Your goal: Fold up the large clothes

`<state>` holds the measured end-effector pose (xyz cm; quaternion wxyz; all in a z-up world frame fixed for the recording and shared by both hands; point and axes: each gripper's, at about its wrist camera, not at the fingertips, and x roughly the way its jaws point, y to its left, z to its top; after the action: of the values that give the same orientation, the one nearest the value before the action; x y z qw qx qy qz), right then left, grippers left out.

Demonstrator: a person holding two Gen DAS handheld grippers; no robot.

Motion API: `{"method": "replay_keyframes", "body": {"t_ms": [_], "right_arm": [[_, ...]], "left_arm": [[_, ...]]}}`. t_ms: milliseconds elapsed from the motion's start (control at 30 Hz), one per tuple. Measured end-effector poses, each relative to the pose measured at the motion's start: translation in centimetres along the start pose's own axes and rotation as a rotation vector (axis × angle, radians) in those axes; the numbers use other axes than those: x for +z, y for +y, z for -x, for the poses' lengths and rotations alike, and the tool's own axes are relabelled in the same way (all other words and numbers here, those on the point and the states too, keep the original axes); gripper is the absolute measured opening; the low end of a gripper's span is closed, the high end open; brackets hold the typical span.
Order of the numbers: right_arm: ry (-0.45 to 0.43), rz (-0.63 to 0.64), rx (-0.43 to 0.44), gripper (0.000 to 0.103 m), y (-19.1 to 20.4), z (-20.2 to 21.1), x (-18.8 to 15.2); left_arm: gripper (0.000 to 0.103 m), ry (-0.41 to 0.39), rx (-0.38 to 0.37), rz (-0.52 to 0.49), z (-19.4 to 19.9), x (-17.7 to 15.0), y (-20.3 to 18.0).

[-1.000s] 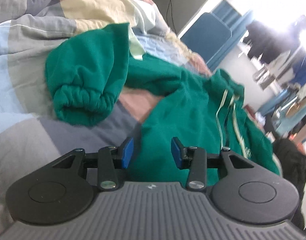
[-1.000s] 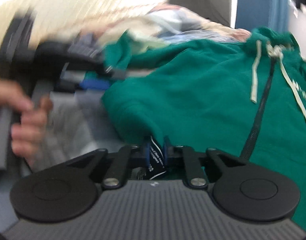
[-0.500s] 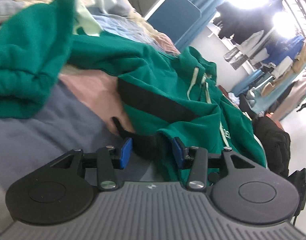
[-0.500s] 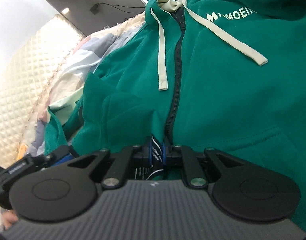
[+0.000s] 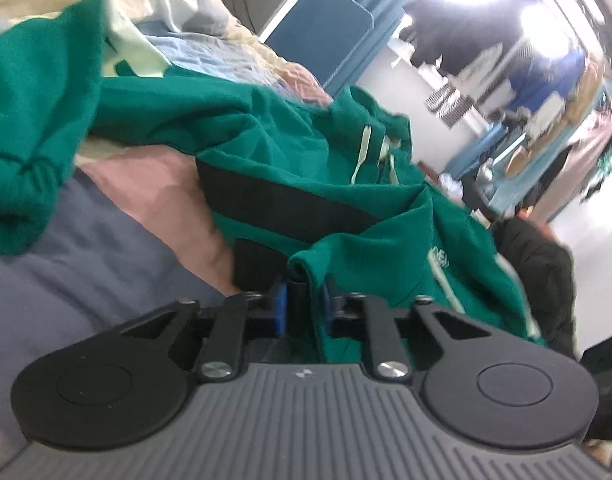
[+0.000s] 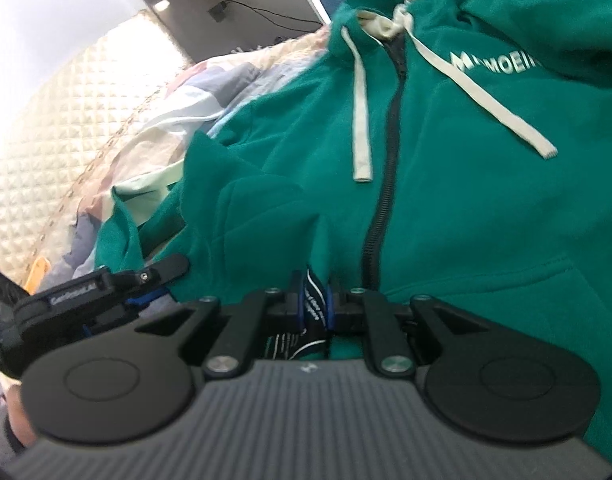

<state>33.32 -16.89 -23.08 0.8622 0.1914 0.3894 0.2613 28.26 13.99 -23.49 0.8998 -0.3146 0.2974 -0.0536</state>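
On the patchwork bed, left gripper just closed, pinching the green hoodie hem; right gripper clamps its care label, probably for lifting the bottom edge.

One green hoodie, two drawstrings, one patchwork quilt, two tools.

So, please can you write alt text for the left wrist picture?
The left gripper has just closed its fingers on the hem of a green hoodie, which lies crumpled on a patchwork quilt. A bright, cluttered room is blurred behind.
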Motion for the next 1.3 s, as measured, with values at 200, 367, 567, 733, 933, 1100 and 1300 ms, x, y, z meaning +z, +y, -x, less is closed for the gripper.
{"method": "replay_keyframes", "body": {"t_ms": [200, 367, 567, 733, 933, 1100, 1300], "right_arm": [[-0.001, 0.122, 0.028, 0.015, 4.3, 2.7, -2.5], [0.022, 0.277, 0.069, 0.016, 8.0, 4.6, -5.2], [0.039, 0.332, 0.055, 0.028, 9.9, 6.2, -6.9], [0.028, 0.283, 0.014, 0.030, 8.4, 9.8, -5.6], [0.004, 0.221, -0.087, 0.048, 3.7, 16.3, -2.0], [0.007, 0.236, -0.228, 0.070, -1.5, 20.9, 0.8], [0.066, 0.150, -0.286, 0.070, -9.0, 23.1, 1.8]], "left_arm": [[0.015, -0.012, -0.010, -0.019, 8.2, -0.1, -2.1], [0.015, -0.002, 0.027, -0.041, 15.9, -1.0, -3.8], [0.015, 0.071, 0.210, -0.073, 20.0, -3.5, -3.8], [0.017, 0.107, 0.272, -0.088, 20.5, -4.8, -3.5], [0.055, 0.062, 0.262, -0.127, 21.4, -4.2, -6.2], [0.058, 0.013, 0.229, -0.175, 21.4, -3.3, -9.0], [0.058, 0.039, 0.145, -0.198, 16.5, -3.5, -12.5]]}}
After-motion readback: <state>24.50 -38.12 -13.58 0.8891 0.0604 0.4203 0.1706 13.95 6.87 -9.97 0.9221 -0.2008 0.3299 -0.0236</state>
